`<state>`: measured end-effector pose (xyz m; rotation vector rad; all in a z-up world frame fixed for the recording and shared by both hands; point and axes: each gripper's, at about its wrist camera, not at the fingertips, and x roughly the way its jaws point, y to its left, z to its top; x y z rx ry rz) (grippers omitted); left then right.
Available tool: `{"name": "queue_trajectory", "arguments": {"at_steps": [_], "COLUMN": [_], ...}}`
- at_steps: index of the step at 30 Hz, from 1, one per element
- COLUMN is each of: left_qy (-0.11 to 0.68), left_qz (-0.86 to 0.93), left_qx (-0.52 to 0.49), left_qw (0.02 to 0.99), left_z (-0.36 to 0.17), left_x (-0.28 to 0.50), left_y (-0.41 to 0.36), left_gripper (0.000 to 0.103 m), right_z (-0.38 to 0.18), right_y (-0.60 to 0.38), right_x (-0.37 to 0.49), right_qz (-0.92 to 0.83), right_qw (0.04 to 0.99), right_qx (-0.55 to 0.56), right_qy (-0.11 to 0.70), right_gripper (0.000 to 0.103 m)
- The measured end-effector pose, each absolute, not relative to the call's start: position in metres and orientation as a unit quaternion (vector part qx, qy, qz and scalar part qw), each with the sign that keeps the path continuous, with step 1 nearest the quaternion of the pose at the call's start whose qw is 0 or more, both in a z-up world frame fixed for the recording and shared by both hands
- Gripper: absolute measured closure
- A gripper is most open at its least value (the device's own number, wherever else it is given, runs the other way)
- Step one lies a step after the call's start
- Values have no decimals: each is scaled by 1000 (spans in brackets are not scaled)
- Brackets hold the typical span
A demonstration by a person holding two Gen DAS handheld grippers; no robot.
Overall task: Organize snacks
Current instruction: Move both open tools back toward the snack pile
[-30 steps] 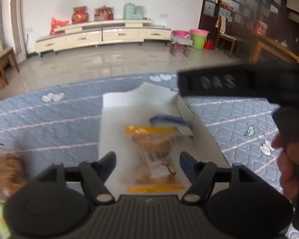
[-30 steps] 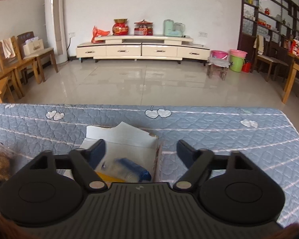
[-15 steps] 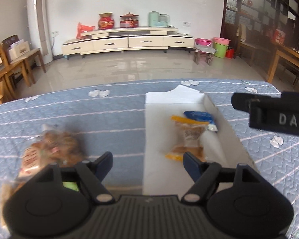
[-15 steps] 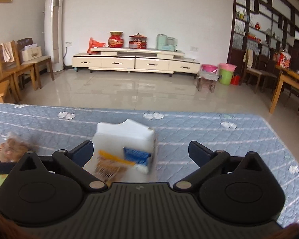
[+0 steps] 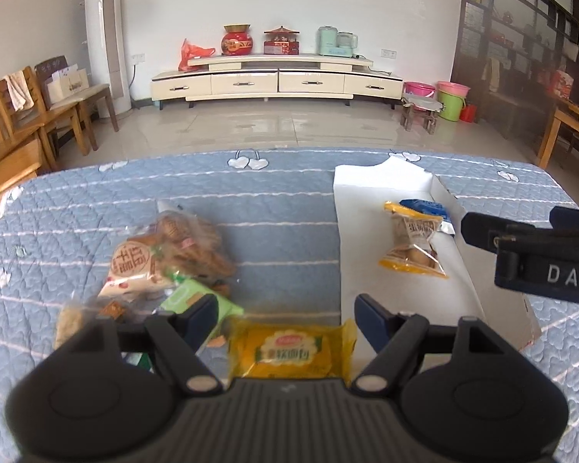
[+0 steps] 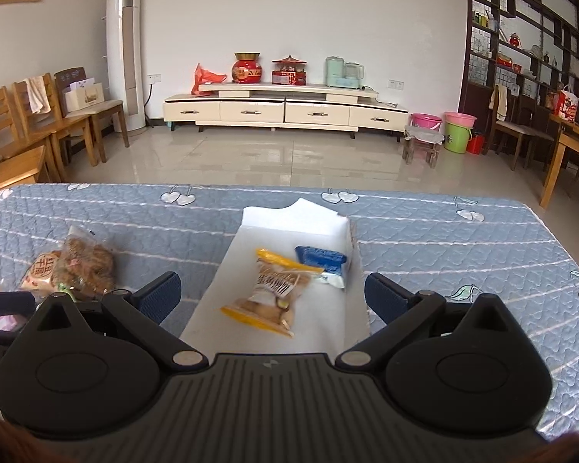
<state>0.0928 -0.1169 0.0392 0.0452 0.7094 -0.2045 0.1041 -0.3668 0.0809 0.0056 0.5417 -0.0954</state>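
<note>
Left gripper [image 5: 283, 314]: its jaws are standing well apart with nothing clamped — they have just been opening a little further. A yellow snack packet [image 5: 293, 351] is lying on the quilt in the gap between the fingers, and neither pad is pressing on it.

Right gripper [image 6: 273, 293]: its jaws are gaping wide and holding nothing. It is hanging over the near end of the white box [image 6: 251, 231]. In the left wrist view one of its dark arms is poking in from the right edge, beside the box.

White box [image 5: 366, 181]: it is lying open and shallow on the blue quilted cover [image 5: 274, 200], to the right of the loose snacks.

Inside the box: a clear packet with yellow ends [image 6: 276, 293] is lying near the middle; a blue packet [image 6: 322, 260] is sitting just behind it, against the right wall, the two touching or nearly so.

Loose snacks: a clear bag of brown biscuits [image 5: 166, 254] is lying on the quilt left of the box. A green packet [image 5: 189, 299] is tucked at its near edge, partly hidden by the left finger. There are perhaps more packets under the gripper body — the view is too blocked to say.

Room behind: a long cream cabinet [image 6: 285, 110] is standing against the far wall.
</note>
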Motion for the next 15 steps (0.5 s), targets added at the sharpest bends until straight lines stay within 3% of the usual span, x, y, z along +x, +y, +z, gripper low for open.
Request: {"name": "queue_trajectory", "arguments": {"at_steps": [15], "left_qy": [347], "left_qz": [-71], "left_qx": [7], "left_qw": [935], "left_z": [29], "left_x": [70], "left_y": [-71], "left_gripper": [26], "right_z": [72], "right_y": [-330], "right_x": [89], "right_qz": [-17], "right_qw": [959], "right_qx": [-5], "right_qy": [281], "right_gripper": [0]}}
